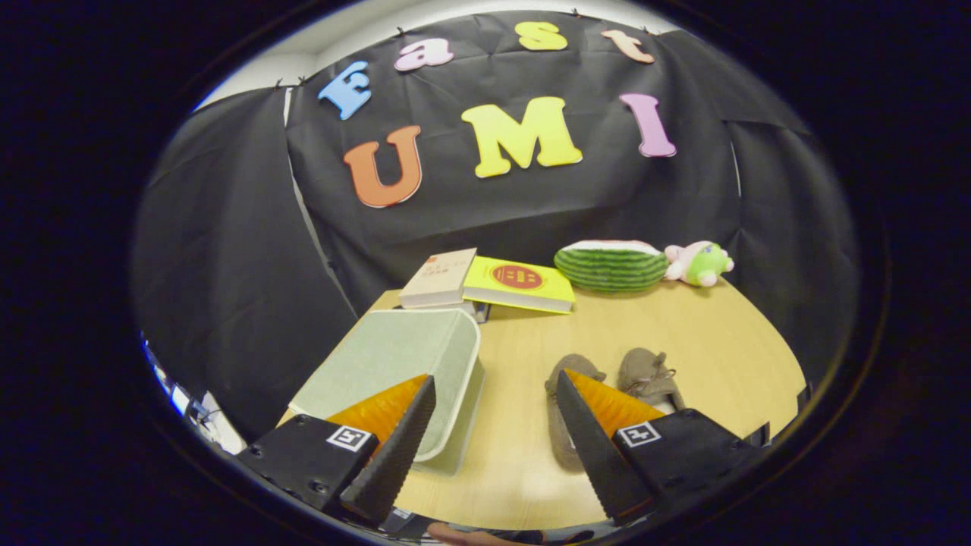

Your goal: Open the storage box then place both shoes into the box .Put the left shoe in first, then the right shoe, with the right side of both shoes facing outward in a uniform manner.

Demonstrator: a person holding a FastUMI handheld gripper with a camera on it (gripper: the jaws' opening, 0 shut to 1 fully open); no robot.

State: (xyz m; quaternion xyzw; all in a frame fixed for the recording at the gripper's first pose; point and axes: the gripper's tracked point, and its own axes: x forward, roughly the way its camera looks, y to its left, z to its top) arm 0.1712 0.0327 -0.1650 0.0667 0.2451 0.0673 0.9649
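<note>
your wooden table (683, 334) sits against the black cloth wall. your gripper (497, 387) hangs with fingers spread wide, gripping nothing. the storage box (402, 364), lid closed, lies at ten o'clock under the left finger; both shoes (645, 375) lie side by side at two o'clock, the nearer partly behind the right finger.

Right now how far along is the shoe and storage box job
Nothing looks done yet. The storage box sits on the wooden table with its lid closed, and both brown shoes lie side by side on the table beside it. In hand: the gripper is open, empty, its fingers straddling the gap between box and shoes. Left: open the box, put in the left shoe, then the right.
</note>
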